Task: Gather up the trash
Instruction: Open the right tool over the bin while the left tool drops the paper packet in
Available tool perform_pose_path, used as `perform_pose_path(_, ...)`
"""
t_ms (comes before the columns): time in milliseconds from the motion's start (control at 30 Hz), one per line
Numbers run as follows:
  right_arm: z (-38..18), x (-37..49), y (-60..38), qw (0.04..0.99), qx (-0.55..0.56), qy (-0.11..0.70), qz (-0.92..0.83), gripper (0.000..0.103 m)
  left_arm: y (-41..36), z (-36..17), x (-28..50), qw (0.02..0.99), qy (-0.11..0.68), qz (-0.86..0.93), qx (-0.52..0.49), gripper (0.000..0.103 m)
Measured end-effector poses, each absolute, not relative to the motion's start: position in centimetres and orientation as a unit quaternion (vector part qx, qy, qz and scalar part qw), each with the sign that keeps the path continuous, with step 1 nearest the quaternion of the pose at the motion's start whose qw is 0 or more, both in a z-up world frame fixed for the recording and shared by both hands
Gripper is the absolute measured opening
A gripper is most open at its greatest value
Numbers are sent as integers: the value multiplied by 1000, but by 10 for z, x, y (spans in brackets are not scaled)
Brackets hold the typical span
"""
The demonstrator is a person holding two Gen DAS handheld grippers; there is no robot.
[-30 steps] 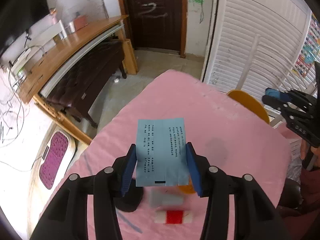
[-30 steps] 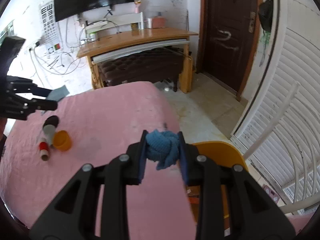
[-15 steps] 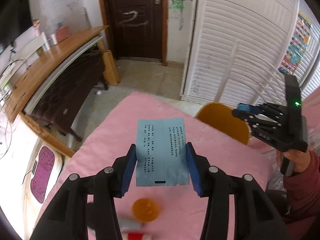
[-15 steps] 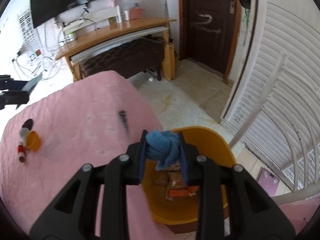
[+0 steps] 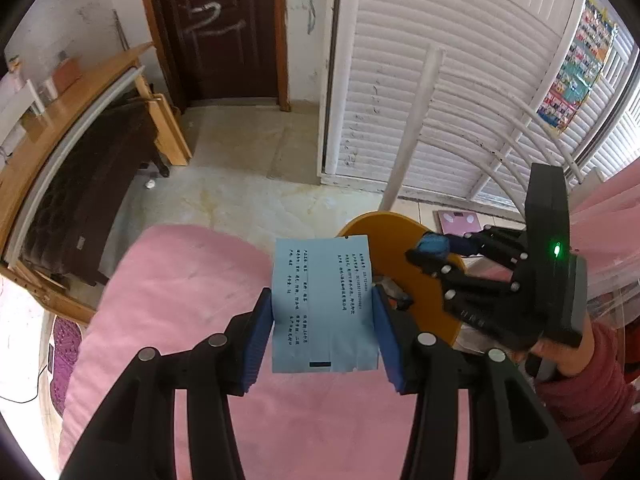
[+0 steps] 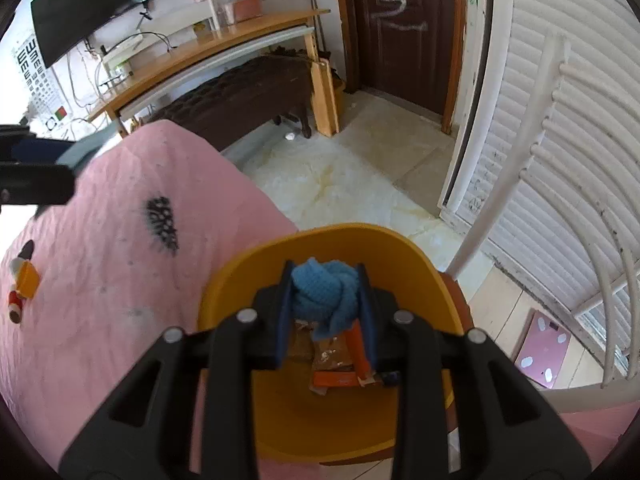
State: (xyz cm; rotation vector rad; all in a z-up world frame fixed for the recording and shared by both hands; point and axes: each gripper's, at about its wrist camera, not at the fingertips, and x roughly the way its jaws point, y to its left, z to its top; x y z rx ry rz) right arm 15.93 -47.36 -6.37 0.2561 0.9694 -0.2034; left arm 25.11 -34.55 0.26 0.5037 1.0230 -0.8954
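Both loaded tongs, nearer bin [image 6: 240, 276]

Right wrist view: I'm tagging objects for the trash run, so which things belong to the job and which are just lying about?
In the job:
- blue knitted wad clamped in the right claw
- blue printed slip clamped in the left claw
- yellow bin, wrappers already inside

Lying about:
- orange cap and marker on the pink cover
- pink scale
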Motion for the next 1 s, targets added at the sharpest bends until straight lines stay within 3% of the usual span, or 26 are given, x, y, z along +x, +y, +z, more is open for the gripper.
perform_pose_path(67, -70, 160, -483, 869, 133, 466, -96, 31, -366, -6, 251, 742, 477, -408, 235, 45)
perform_pose_path(133, -74, 158, -490, 867, 143, 467, -97, 52, -384, -16, 252, 737, 489, -401, 237, 45)
perform_pose_path(200, -76, 153, -497, 869, 155, 460, -97, 61, -397, -25, 253, 732, 500, -400, 235, 46)
perform_pose_path(467, -76, 129, -519, 868, 182, 447, -120, 61, -422, -43, 249, 718, 520, -399, 234, 65)
perform_pose_path(733, -52, 120, -511, 878, 181, 426, -121, 62, -391, -28, 256, 739, 511, -383, 215, 66)
perform_pose_path(1000, -18, 143, -454, 896, 137, 415, -80, 62, -307, 0, 270, 766, 496, -355, 203, 66)
